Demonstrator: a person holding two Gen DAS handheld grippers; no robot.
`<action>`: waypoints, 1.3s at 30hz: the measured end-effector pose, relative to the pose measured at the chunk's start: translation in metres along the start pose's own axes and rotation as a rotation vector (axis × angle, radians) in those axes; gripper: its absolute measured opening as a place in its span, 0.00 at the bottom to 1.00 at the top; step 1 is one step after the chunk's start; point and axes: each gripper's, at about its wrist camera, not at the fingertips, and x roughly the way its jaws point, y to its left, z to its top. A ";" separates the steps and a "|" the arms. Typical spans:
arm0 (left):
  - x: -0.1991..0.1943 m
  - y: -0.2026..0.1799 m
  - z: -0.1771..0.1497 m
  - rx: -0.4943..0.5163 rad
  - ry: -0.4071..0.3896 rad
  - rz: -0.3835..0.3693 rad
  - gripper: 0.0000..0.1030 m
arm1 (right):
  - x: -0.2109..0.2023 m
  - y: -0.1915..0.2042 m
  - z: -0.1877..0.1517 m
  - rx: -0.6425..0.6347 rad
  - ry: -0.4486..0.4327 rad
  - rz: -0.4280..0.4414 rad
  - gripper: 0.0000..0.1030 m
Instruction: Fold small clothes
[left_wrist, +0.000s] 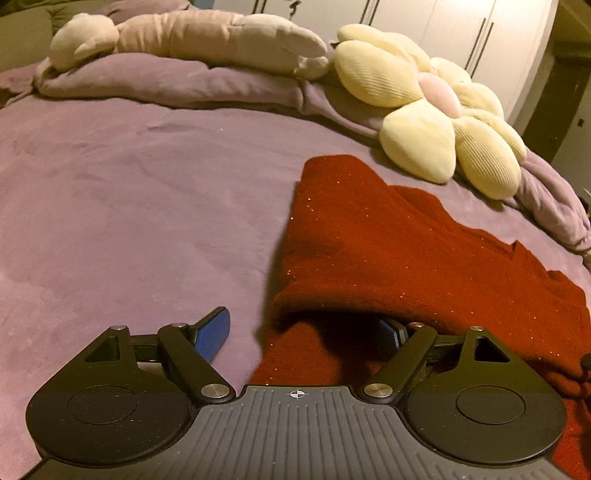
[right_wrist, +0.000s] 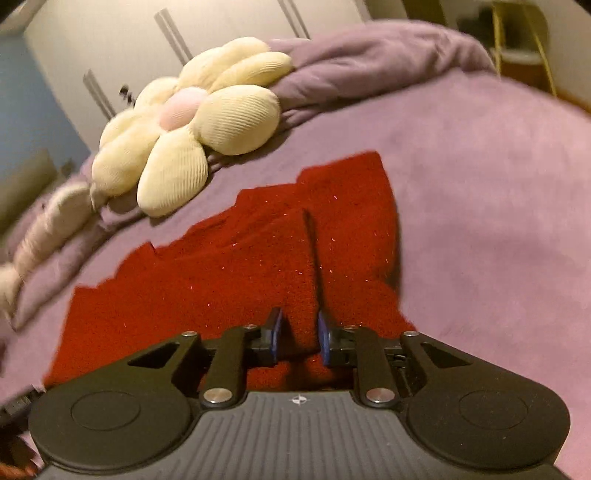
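A dark red knitted garment with small glints lies partly folded on the purple bed cover. My left gripper stands open at the garment's near left edge. Its left finger rests over bare cover, and its right finger is mostly hidden under a raised flap of the red fabric. In the right wrist view the garment spreads ahead and to the left. My right gripper is narrowed on a pinch of it, and a raised ridge of cloth runs away from the jaws.
A cream flower-shaped cushion lies just beyond the garment. A long beige plush toy rests on a bunched purple duvet at the bed's far side. White wardrobe doors stand behind. The bed's edge curves off on the right.
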 end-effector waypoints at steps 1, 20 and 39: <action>0.000 0.000 0.000 -0.004 0.004 0.001 0.83 | 0.003 -0.004 0.001 0.039 0.005 0.025 0.22; -0.022 -0.015 0.001 0.070 0.030 -0.020 0.84 | -0.013 0.027 0.011 -0.353 -0.179 -0.250 0.03; -0.004 -0.059 0.017 0.034 0.081 -0.136 0.87 | 0.008 -0.027 0.001 0.360 0.022 0.112 0.32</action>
